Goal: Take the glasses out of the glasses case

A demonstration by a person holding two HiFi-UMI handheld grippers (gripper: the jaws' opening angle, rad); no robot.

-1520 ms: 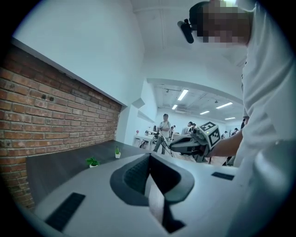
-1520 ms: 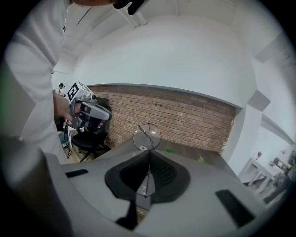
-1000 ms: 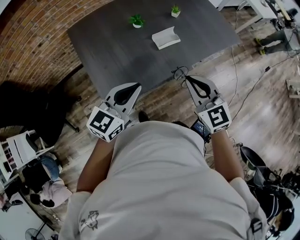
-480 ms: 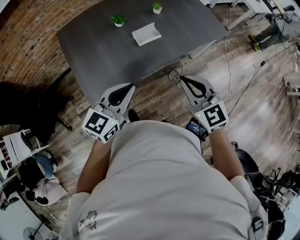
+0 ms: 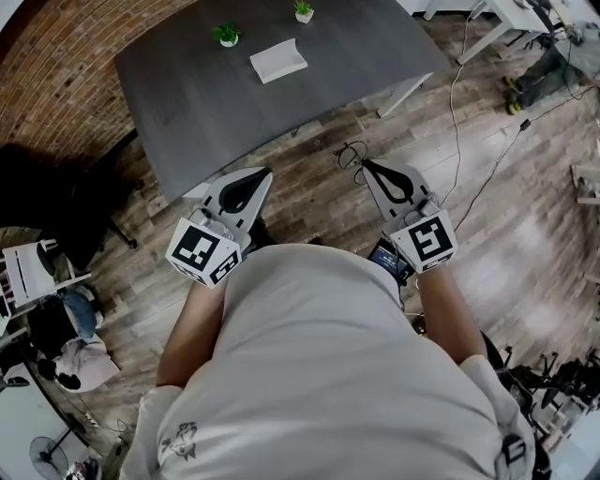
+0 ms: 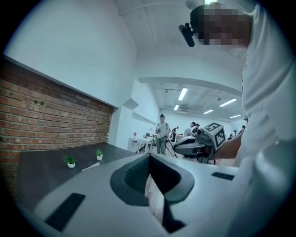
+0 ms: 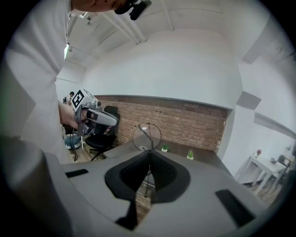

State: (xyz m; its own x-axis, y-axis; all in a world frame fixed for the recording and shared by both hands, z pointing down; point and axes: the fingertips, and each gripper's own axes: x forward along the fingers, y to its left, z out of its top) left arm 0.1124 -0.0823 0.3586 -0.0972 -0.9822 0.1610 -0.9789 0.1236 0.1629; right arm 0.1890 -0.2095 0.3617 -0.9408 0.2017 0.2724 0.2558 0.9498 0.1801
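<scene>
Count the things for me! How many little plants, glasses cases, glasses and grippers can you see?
Little plants: 2
Glasses case: 1
Glasses: 1
Grippers, the left gripper and the right gripper: 2
Total: 6

Table [image 5: 244,112]: near half bare; case [image 5: 277,60], two potted plants [image 5: 225,35] [image 5: 303,10] along the far edge. Wood floor [image 5: 300,187] before it open; black chair [image 5: 61,211] at left.
</scene>
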